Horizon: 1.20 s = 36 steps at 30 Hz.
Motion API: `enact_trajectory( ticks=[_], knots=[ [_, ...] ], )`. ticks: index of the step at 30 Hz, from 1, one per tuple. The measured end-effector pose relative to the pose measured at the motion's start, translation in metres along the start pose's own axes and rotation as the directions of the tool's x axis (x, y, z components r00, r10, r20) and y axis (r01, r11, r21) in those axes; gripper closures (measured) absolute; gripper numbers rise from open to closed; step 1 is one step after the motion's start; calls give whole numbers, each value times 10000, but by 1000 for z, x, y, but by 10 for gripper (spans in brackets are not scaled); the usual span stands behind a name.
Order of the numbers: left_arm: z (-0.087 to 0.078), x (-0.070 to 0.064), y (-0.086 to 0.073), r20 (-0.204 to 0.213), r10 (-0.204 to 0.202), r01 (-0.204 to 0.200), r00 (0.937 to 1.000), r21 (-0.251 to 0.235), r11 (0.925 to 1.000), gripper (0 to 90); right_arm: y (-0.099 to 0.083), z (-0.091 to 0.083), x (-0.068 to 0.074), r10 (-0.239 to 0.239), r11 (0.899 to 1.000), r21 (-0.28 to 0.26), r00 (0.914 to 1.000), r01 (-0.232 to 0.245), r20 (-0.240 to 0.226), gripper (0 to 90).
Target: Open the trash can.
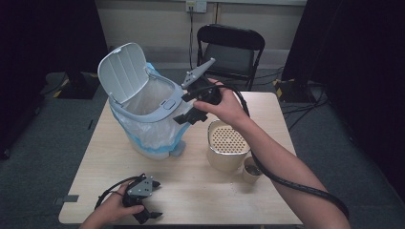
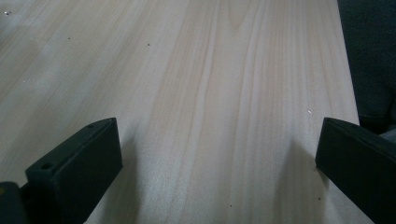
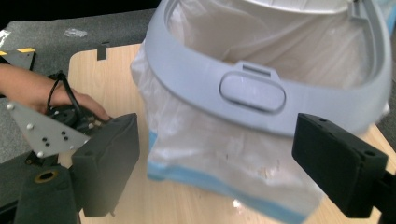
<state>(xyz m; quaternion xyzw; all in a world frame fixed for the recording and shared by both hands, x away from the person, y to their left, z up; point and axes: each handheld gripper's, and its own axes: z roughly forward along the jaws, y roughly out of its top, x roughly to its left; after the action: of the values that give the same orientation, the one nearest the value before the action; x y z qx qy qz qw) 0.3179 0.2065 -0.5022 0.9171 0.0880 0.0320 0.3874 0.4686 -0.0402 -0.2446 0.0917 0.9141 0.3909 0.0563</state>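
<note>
Bin (image 3: 280, 112) just beyond right tongs (image 3: 219, 172), released | left tongs (image 2: 219, 168) released, table (image 2: 210, 93)

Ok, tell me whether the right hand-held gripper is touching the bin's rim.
Apart. In the right gripper view the right hand-held gripper has both jaws open, short of the bin's rim, with bag and table visible between.

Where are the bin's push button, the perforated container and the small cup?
bin's push button (image 3: 252, 92), right gripper view, middle of the oval button on the grey rim.
perforated container (image 1: 228, 139), high view, middle of its holed top.
small cup (image 1: 251, 172), high view, its side wall, right of the container.
</note>
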Motion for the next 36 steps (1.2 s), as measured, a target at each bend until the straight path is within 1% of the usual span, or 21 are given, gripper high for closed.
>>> enact_trajectory(
  ticks=[2,4,5,7,8,9,11,13,14,15,26,28,29,33,34,35,36],
  knots=[
    [0,0,0,2,-25,25,10000,-18,10000,0,-7,-6,0,6,9999,-131,10000,-5,38,146],
    [0,0,0,4,1,-1,10000,0,10000,0,-14,-12,1,140,9998,-136,9999,-139,36,146],
    [0,0,0,5,7,-7,10000,7,10000,0,-17,-15,1,105,9999,-133,9999,-104,70,146],
    [0,0,0,5,4,-5,10000,4,10000,0,-24,-19,2,200,9997,-110,9997,-199,104,146],
    [0,0,0,5,4,-5,10000,4,10000,0,-24,-19,2,200,9997,-110,9997,-199,104,146],
    [0,0,0,-1,1,-1,10000,7,10000,0,-31,-23,2,170,9998,-138,9997,-168,164,146],
    [0,0,0,-2,-1,1,10000,9,10000,0,-37,-27,3,277,9995,-124,9994,-275,192,146],
    [0,0,0,1,6,-6,10000,9,10000,0,-44,-29,3,335,9994,-107,9993,-333,194,146],
    [0,0,0,1,6,-6,10000,9,10000,0,-44,-29,3,335,9994,-107,9993,-333,194,146],
    [0,0,0,1,1,-1,10000,9,10000,0,-51,-32,4,439,9990,-140,9988,-436,238,146],
    [0,0,0,16,-41,41,10000,-41,10000,0,-78,-42,7,772,9967,-255,9966,-765,283,146],
    [0,0,0,13,-36,36,10000,-41,10000,0,-81,-43,7,789,9966,-247,9964,-781,317,145],
    [0,0,0,13,-43,43,10000,-42,10000,0,-86,-45,7,827,9963,-248,9959,-819,366,145],
    [0,0,0,-8,-35,35,10000,-17,10000,0,-97,-49,7,956,9952,-261,9945,-945,437,145],
    [0,0,0,-8,-35,35,10000,-17,10000,0,-97,-49,7,956,9952,-261,9945,-945,437,145],
    [0,0,0,-4,-38,38,10000,-14,10000,0,-103,-51,7,1037,9943,-275,9936,-1025,454,146],
    [0,0,0,-4,-38,38,10000,-14,10000,0,-103,-51,7,1037,9943,-275,9936,-1025,454,146]
  ],
)
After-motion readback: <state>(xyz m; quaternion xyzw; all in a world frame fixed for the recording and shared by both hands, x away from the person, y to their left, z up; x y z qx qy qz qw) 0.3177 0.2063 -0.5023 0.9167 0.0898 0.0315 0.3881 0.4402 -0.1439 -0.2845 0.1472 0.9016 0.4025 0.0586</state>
